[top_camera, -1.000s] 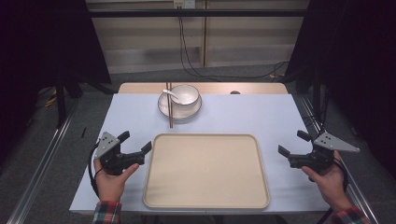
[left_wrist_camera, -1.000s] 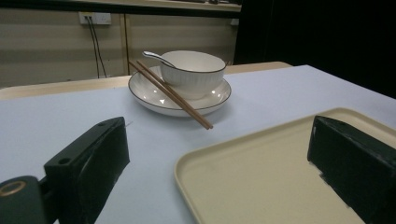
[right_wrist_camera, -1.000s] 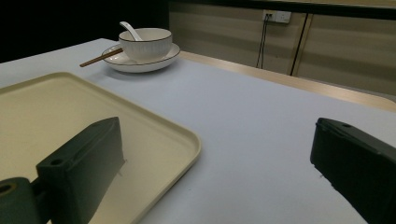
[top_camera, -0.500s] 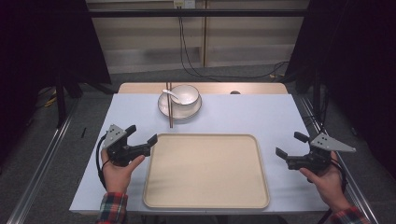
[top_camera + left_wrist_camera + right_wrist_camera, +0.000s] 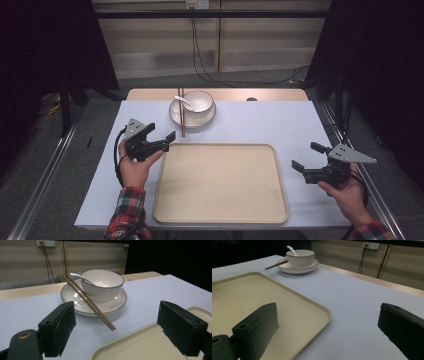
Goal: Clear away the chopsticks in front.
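The left gripper (image 5: pixel 167 140) hangs near the chopsticks (image 5: pixel 182 117), jaws apart and just closing slightly on nothing. The right gripper (image 5: pixel 306 156) hovers beside the tray (image 5: pixel 220 212), jaws apart and empty.

1. The tray (image 5: pixel 220 182) lies at the centre of the surface (image 5: pixel 260 122).
2. At 12 o'clock from it sits the plate (image 5: pixel 192 116), bearing the bowl (image 5: pixel 199 101).
3. The spoon (image 5: pixel 182 100) rests in the bowl.
4. The chopsticks (image 5: pixel 182 112) lie across the plate's 9 o'clock edge.
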The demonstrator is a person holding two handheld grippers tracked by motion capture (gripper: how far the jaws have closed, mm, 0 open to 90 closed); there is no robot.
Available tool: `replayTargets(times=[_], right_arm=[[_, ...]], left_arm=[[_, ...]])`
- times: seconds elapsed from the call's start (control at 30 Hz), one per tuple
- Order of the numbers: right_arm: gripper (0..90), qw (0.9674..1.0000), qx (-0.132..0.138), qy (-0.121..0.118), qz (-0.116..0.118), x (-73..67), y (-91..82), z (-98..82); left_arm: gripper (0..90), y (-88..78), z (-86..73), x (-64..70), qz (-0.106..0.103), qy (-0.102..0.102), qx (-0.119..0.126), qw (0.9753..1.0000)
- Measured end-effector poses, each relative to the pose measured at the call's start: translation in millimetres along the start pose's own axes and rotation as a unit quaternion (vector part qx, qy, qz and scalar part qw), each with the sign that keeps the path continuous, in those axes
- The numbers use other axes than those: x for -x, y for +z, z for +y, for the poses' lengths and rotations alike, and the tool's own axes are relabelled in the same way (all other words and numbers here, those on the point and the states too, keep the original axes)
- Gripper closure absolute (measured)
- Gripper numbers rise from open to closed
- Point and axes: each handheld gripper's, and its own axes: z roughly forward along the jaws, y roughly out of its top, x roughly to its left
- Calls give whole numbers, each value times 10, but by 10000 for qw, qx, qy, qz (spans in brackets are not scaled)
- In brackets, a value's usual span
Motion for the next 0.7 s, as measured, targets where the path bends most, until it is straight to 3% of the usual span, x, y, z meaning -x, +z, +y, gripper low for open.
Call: replayTargets(times=[0.23,0.33,0.5,0.7], right_arm=[[24,10000,-32,33,-16,23,-5,-4],[25,10000,-28,-24,-10,25,0,-7],[25,9999,-32,-75,71,0,-15,-9],[25,9999,-35,-89,38,-6,-20,-6]], left_arm=[[210,276,40,-75,173,63,-130,9997],[212,388,43,-98,281,-145,-121,9994],[224,527,58,-129,441,-235,-252,9984],[238,649,81,-129,471,-236,-392,9978]])
